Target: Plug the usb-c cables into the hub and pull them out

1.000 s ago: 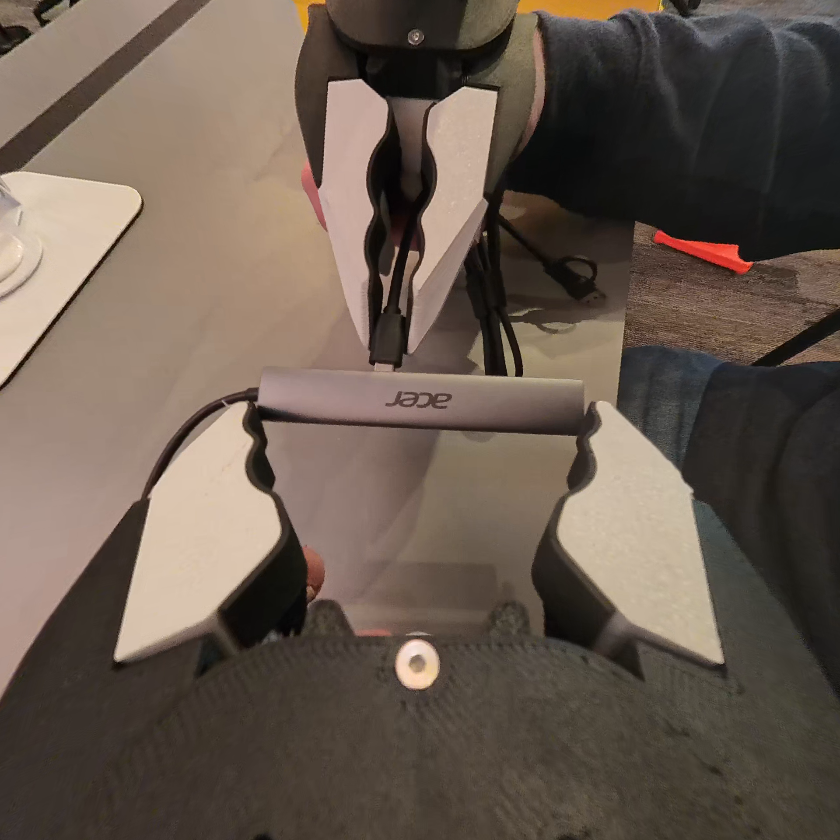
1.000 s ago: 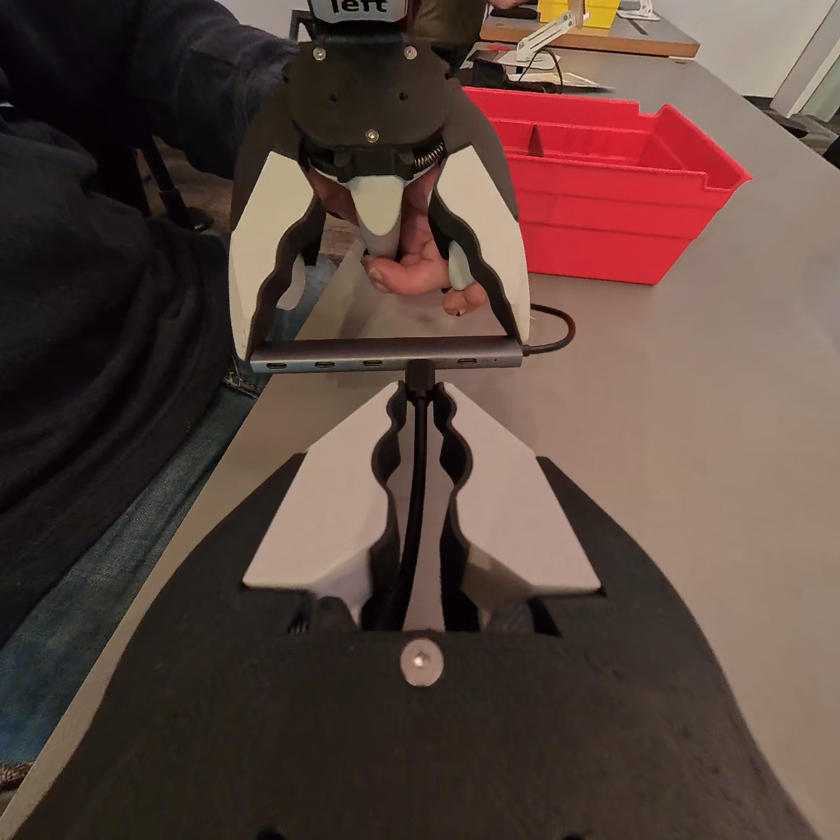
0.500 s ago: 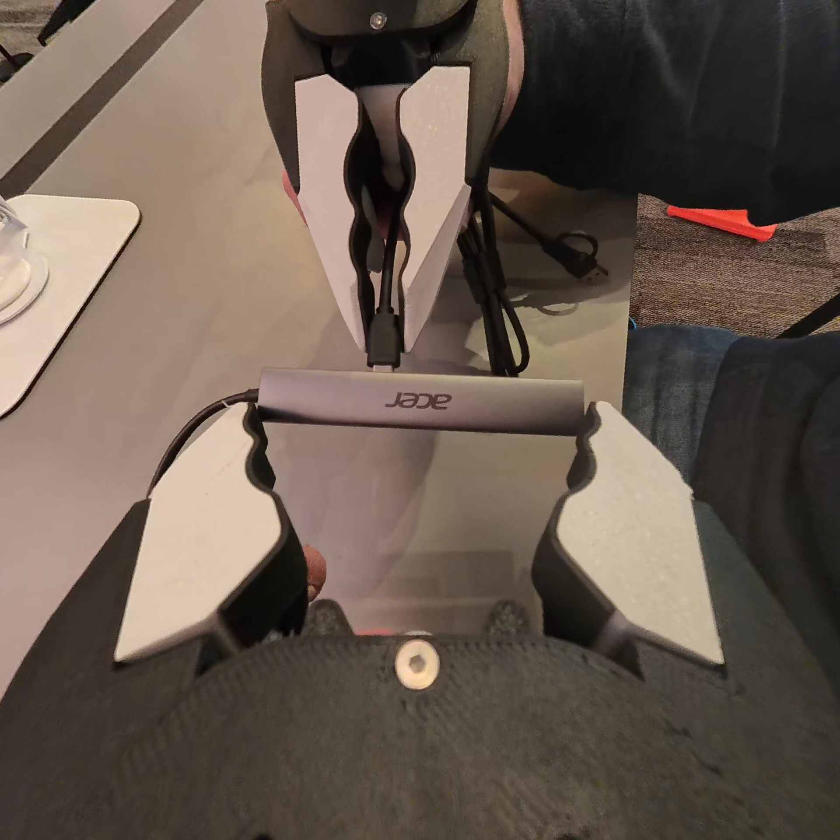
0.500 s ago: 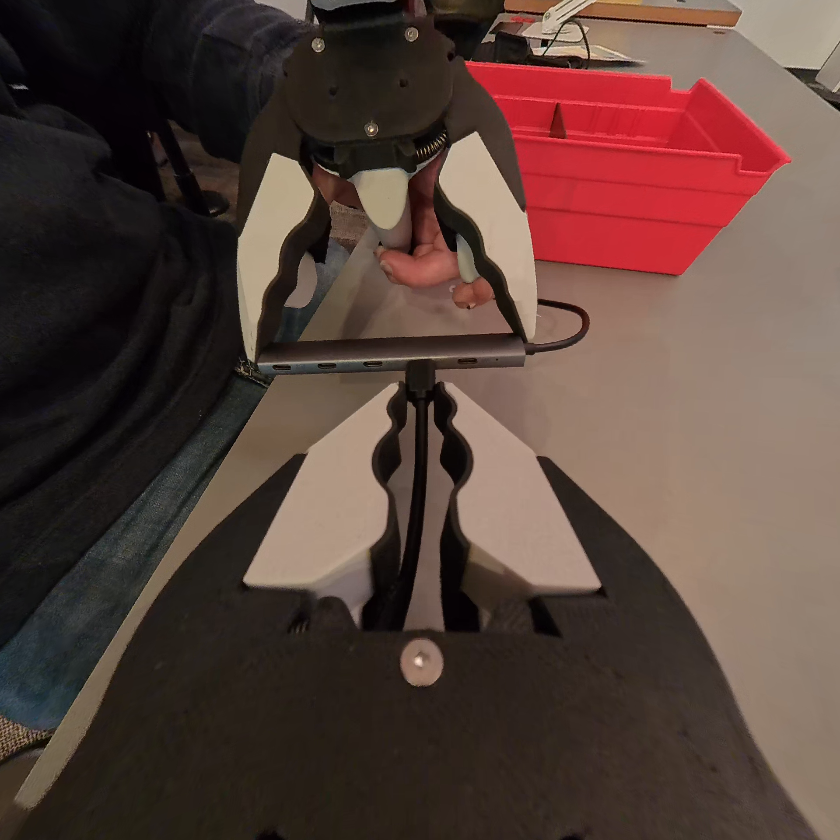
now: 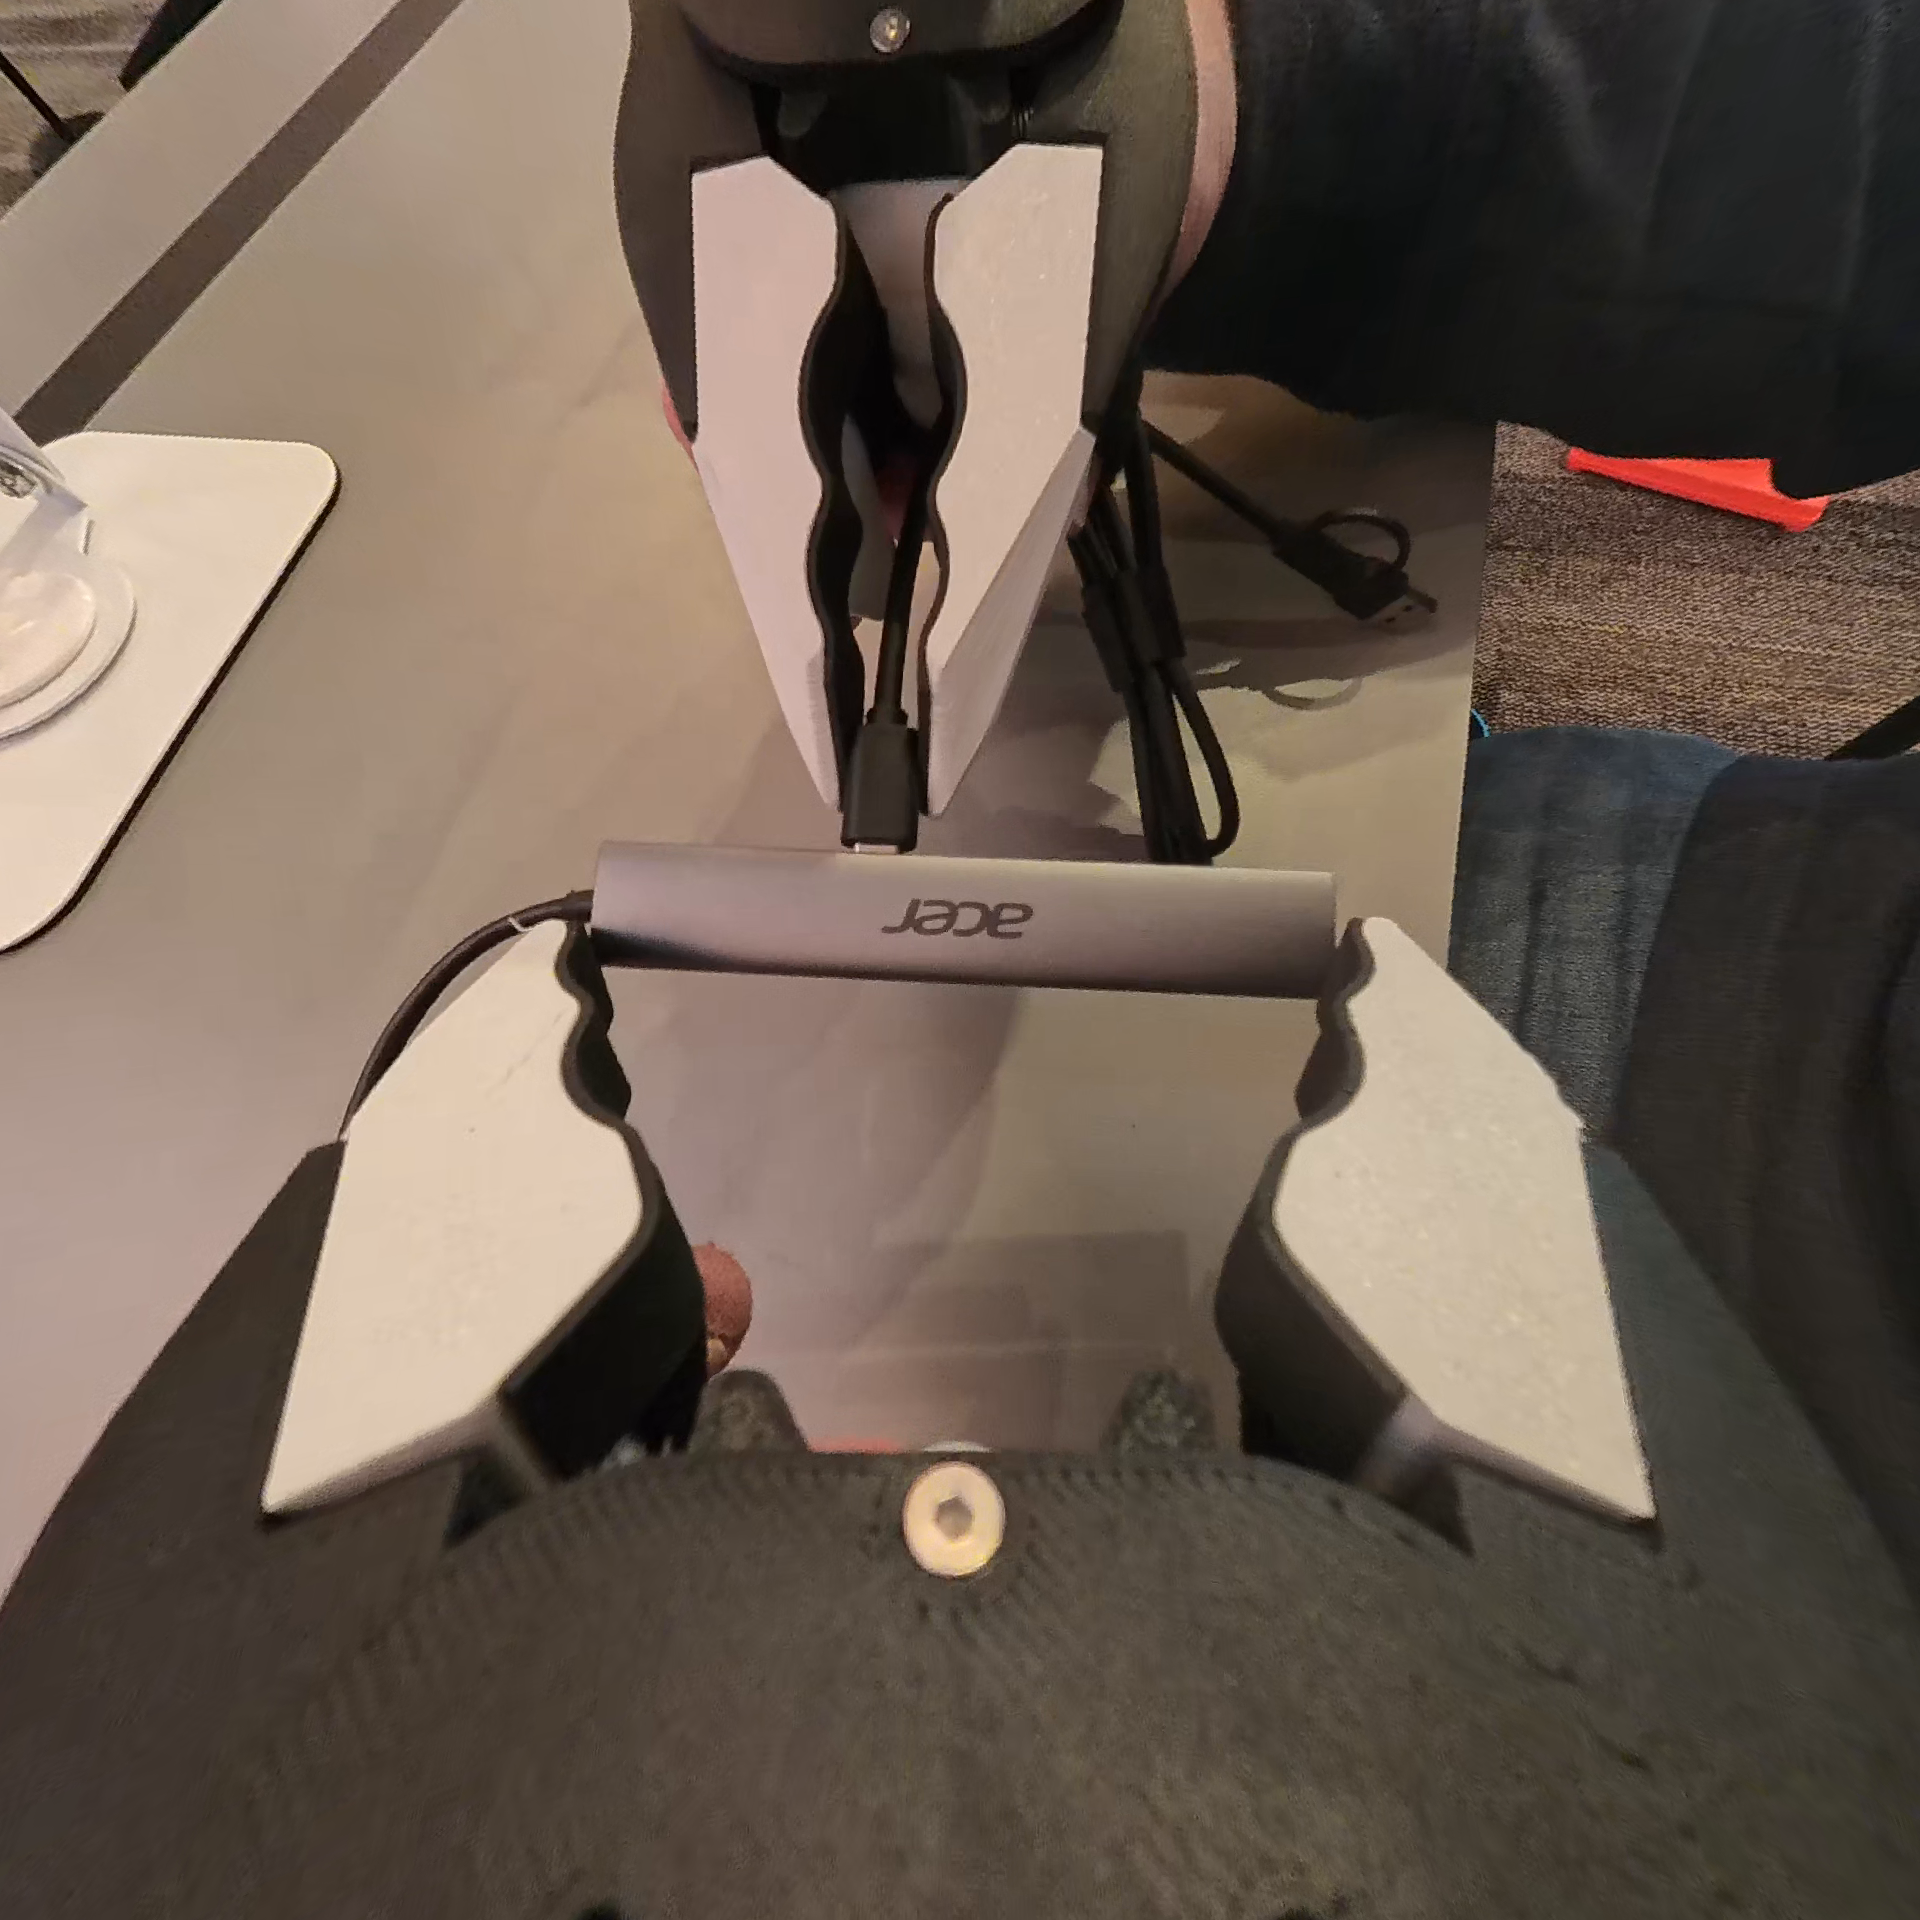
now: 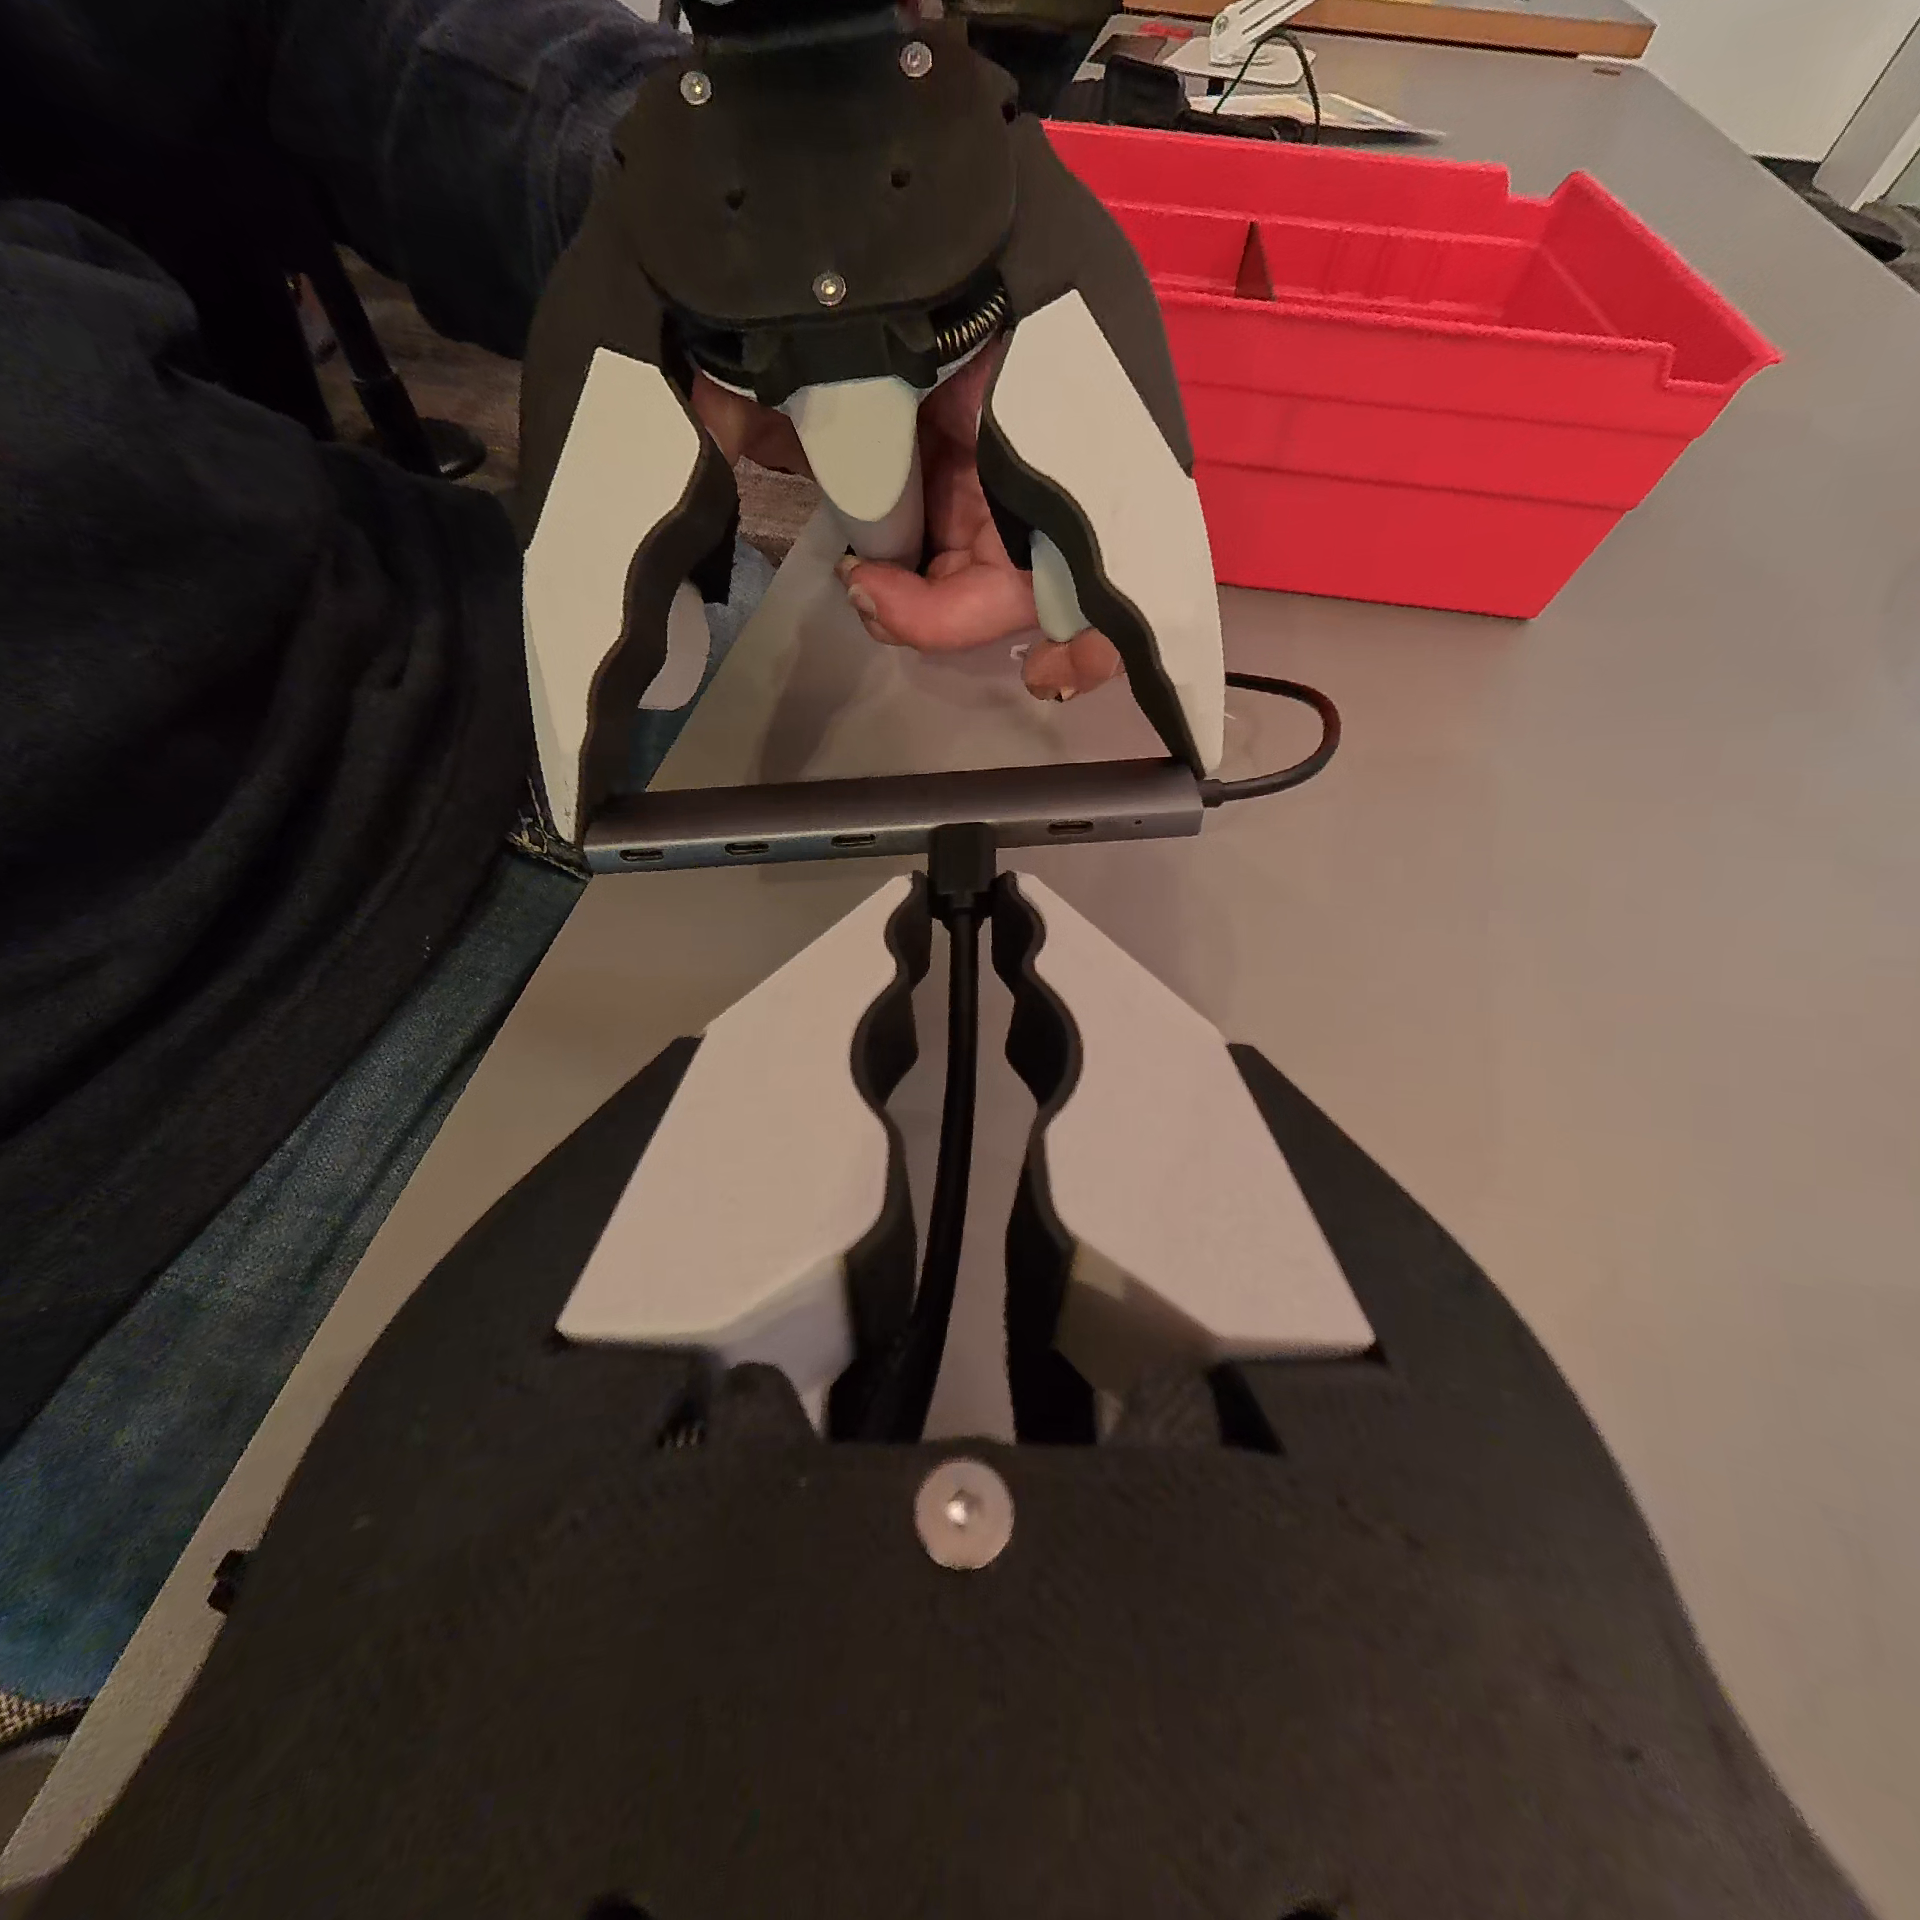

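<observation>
The black plug [image 6: 964, 860] now sits deeper in the hub [image 6: 894, 821] than a second ago. Right tongs [image 6: 961, 894] pinch it; left tongs [image 5: 961, 940] squeeze the hub's ends above the tabletop [image 6: 1507, 935]. The cord looks bendy, so gripping the stiff plug seems best.

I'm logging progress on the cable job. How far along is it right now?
Done: the left hand-held gripper clamps the grey hub by its ends. In hand: the right hand-held gripper pinches a black cable whose plug sits at one hub port; how deep is unclear. Left: four ports are empty, more cables lie on the table.
</observation>
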A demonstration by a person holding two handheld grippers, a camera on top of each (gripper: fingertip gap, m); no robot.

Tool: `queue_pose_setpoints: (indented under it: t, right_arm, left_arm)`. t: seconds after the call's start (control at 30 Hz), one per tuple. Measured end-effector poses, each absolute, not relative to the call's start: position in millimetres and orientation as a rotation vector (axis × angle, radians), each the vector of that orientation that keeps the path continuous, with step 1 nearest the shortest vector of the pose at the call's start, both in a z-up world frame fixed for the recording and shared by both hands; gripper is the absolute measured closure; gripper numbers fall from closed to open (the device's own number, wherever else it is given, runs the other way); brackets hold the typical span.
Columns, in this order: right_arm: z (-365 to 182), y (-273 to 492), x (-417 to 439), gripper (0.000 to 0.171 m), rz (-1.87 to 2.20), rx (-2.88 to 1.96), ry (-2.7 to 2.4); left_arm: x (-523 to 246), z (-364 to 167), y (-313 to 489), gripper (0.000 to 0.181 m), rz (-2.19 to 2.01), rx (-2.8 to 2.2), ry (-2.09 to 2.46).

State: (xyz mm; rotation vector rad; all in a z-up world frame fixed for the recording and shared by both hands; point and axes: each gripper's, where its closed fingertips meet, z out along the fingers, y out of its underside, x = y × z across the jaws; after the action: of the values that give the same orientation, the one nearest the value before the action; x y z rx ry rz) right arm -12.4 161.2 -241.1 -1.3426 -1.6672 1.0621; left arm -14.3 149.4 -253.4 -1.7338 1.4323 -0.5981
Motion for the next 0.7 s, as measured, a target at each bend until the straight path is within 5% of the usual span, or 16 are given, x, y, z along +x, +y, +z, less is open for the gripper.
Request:
queue_pose_setpoints:
  t: [0.7]
  right_arm:
    - [-193, 188, 8, 0.162, 0.774, -1.399, -1.529]
  left_arm:
    - [-23, -221, 171, 0.064, -0.525, -1.698, 1.309]
